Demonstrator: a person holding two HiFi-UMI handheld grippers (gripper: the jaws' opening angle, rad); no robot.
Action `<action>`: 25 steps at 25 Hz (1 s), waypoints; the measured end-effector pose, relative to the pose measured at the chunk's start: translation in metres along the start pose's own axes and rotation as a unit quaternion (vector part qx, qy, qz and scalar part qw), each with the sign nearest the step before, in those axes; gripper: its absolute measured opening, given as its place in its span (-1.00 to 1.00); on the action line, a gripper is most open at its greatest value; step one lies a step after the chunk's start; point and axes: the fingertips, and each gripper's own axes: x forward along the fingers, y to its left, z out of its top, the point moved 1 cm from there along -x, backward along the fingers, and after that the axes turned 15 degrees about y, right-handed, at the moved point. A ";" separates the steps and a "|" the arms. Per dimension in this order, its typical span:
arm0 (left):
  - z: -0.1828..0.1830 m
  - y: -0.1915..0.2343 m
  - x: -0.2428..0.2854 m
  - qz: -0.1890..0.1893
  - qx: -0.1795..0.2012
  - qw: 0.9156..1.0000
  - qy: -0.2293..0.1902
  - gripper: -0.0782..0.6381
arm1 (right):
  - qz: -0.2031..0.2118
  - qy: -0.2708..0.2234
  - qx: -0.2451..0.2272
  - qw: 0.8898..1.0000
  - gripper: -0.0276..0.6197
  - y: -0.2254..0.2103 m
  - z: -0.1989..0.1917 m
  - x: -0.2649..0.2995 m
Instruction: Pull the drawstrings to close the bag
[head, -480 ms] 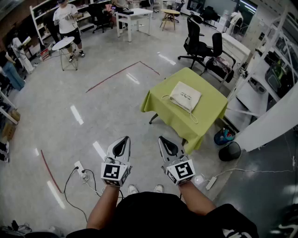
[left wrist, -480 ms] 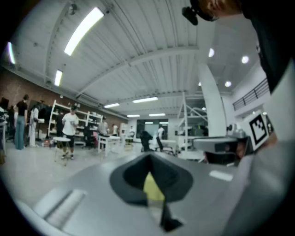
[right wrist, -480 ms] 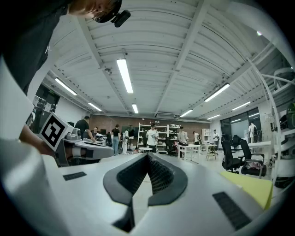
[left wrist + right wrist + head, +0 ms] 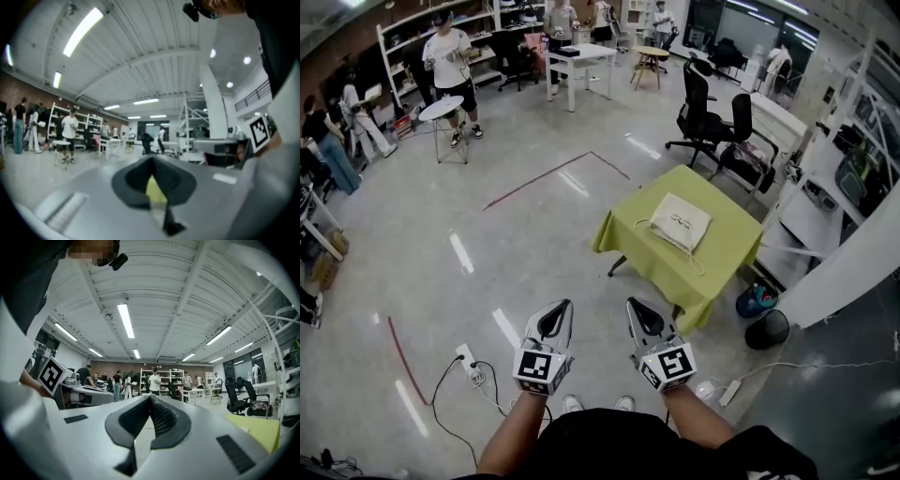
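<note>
A cream drawstring bag (image 4: pixel 680 221) lies flat on a table with a yellow-green cloth (image 4: pixel 724 258) ahead and to the right. Its white drawstrings (image 4: pixel 695 260) trail loose toward the table's near edge. My left gripper (image 4: pixel 565 306) and right gripper (image 4: pixel 631 304) are held side by side in front of me over the floor, well short of the table. Both are shut with nothing between their jaws. In the left gripper view the left gripper (image 4: pixel 151 161) points toward the room; a bit of yellow-green cloth (image 4: pixel 155 191) shows through its gap. The right gripper (image 4: pixel 150 399) likewise is shut and empty.
Black office chairs (image 4: pixel 712 117) stand behind the table, white shelving (image 4: pixel 839 187) to its right. A blue bag (image 4: pixel 753 301) and black bin (image 4: pixel 766 329) sit by the table's near corner. Power strips and cables (image 4: pixel 469 361) lie on the floor near my feet. People (image 4: pixel 450 56) stand far off.
The view has shifted: the table and bag sit slightly lower and further right in the frame, and both grippers sit lower. Both jaws stay shut.
</note>
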 end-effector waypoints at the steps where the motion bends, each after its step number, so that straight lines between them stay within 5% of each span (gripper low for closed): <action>1: 0.000 0.002 -0.002 -0.001 0.001 1.000 -0.002 -0.76 | -0.001 0.000 0.002 1.000 -0.90 0.002 0.000 0.001; 16: -0.017 0.044 -0.014 -0.015 0.001 1.000 -0.001 -0.76 | -0.027 0.010 0.002 1.000 -0.90 0.030 -0.002 0.024; 25: -0.002 0.049 0.021 -0.033 0.001 0.999 0.014 -0.76 | -0.031 0.018 0.006 0.999 -0.90 -0.002 -0.004 0.050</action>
